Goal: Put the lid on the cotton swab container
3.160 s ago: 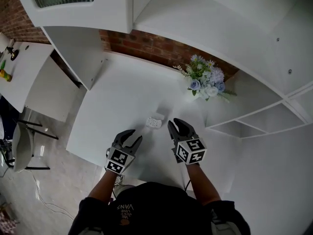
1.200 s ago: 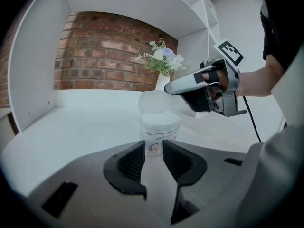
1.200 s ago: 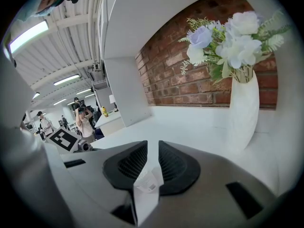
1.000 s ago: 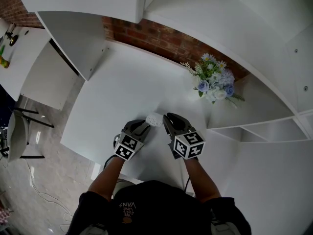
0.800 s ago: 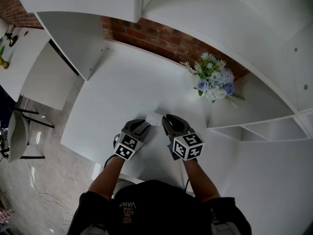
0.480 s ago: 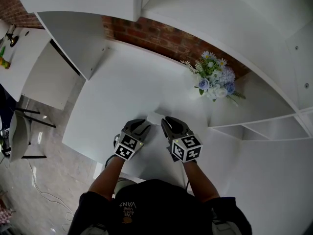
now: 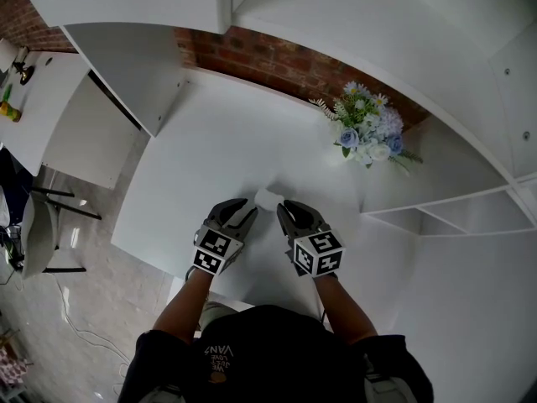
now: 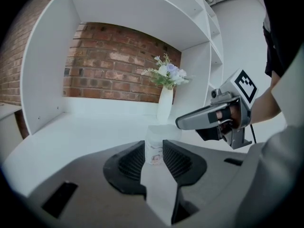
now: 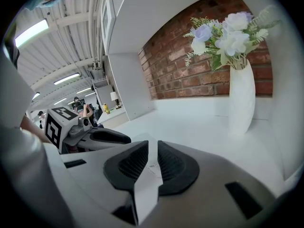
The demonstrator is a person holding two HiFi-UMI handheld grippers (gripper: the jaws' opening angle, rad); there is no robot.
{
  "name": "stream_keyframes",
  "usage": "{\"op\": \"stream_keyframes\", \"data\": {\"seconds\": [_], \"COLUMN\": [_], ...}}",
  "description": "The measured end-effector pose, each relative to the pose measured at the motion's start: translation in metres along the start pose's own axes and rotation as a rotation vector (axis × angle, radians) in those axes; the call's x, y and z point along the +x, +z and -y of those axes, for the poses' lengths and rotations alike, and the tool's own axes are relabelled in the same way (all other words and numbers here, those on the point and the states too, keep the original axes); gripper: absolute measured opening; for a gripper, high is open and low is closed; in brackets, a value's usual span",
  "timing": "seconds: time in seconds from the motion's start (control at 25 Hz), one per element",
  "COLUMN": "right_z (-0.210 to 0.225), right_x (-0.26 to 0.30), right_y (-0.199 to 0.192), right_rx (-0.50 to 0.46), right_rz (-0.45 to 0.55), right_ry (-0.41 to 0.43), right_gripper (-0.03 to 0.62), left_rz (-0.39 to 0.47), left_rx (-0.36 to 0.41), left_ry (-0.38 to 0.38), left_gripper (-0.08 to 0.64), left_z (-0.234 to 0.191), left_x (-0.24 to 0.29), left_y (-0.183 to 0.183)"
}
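Both tools meet at the cotton swab container [image 7: 267, 197], near side of the table [image 7: 210, 145].
Left tool [image 7: 237, 211] pinches the clear container low down. Right tool [image 7: 289, 211], its jaws just narrowed, nips the thin white lid [image 9: 148, 148] at the container's top. Flower vase [image 7: 366, 133] stands far right.

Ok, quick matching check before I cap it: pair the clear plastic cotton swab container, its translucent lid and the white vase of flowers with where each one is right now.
Things:
1. clear plastic cotton swab container
2. translucent lid
3. white vase of pale flowers

Places:
A. standing on the white table by the red brick wall
B. between the fingers of the left gripper
C. between the fingers of the right gripper

Pairs: 1-B, 2-C, 3-A.

The right gripper's fingers have just been closing, with the lid between them.
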State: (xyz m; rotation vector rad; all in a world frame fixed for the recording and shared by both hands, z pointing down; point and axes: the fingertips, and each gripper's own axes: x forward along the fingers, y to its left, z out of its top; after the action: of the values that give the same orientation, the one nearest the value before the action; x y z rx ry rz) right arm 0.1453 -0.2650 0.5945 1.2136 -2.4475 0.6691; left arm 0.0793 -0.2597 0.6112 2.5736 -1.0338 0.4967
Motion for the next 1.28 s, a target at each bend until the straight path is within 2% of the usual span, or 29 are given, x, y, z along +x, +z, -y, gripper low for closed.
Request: {"op": "stream_keyframes", "data": {"seconds": [0.36, 1.28], "right_z": [0.0, -0.001], "right_x": [0.0, 0.0], "right_y": [-0.003, -0.004], "right_rx": [-0.012, -0.058], "right_rz": [0.007, 0.018], "right_ry": [0.0, -0.001], "right_gripper": [0.055, 0.055], "left_rz": [0.066, 0.014], "left_rx": [0.021, 0.014], "left_ry": [0.0, -0.011], "left_gripper": [0.106, 0.058], "left_z": [0.001, 0.002], "left_x": [0.001, 0.015], "left_y": [0.032, 0.028]}}
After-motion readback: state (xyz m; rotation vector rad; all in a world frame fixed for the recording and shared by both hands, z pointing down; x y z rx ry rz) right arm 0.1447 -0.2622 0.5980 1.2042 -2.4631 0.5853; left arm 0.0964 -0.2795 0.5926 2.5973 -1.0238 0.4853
